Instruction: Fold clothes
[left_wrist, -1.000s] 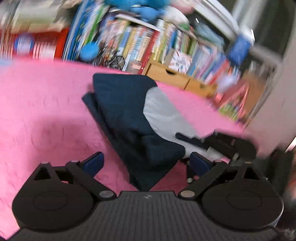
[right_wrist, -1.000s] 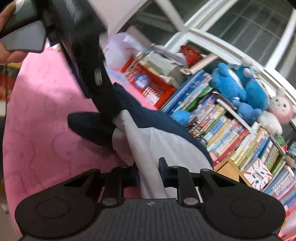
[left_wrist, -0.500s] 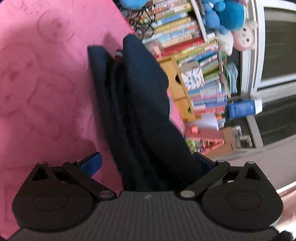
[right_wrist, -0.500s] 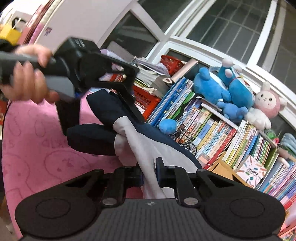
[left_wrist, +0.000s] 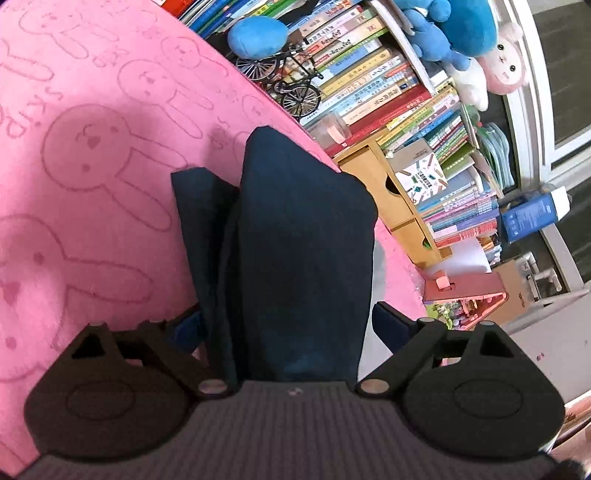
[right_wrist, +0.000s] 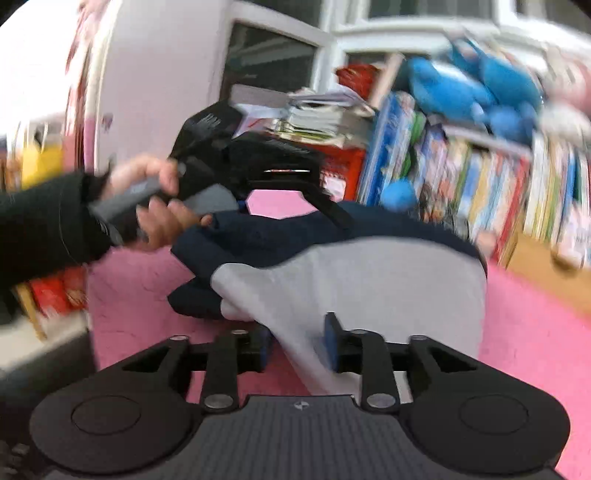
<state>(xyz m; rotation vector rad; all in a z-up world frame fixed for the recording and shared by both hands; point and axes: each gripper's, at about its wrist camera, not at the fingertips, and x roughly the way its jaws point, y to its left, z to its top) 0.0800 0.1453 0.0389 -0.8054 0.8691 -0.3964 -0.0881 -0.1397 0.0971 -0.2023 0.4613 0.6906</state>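
The folded dark blue and grey top (left_wrist: 295, 251) lies on the pink blanket (left_wrist: 92, 155), near the books (left_wrist: 388, 92). The left gripper (left_wrist: 286, 328) is wide, jaws just closing a bit, the top between them. The right gripper (right_wrist: 298, 341) has just been opening, grey cloth loose between its jaws

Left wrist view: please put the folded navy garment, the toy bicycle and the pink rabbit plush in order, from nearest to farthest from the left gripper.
1. Folded navy garment: between the fingers of the left gripper.
2. Toy bicycle: beyond the garment, at the blanket's far edge.
3. Pink rabbit plush: farthest, upper right, above the books.
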